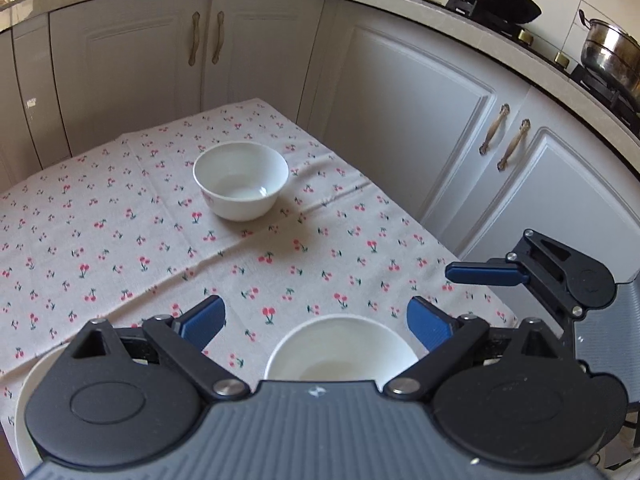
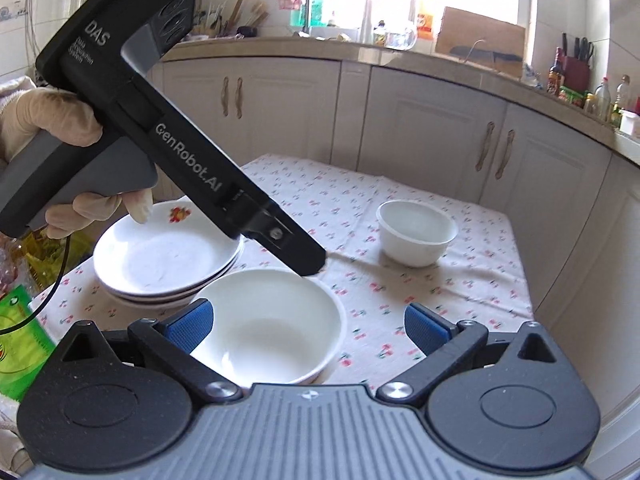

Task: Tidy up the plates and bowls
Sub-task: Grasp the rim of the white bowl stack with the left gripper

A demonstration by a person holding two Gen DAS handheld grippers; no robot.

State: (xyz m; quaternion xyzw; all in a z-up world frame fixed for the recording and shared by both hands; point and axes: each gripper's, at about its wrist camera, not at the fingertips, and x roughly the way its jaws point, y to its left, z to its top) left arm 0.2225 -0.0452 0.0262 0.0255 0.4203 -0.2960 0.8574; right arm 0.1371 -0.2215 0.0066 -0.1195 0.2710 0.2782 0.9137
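From L to R in my R wrist view: gloved hand [image 2: 48,120] holding L gripper [image 2: 316,268], jaws wide, nothing held. Plate stack [image 2: 160,260] on tabletop [image 2: 460,300], far L. Near bowl [image 2: 272,320] just beside stack, under my R gripper [image 2: 306,326]; jaws wide, clear of rim. Far bowl [image 2: 416,232] stands well apart, R side, upright.
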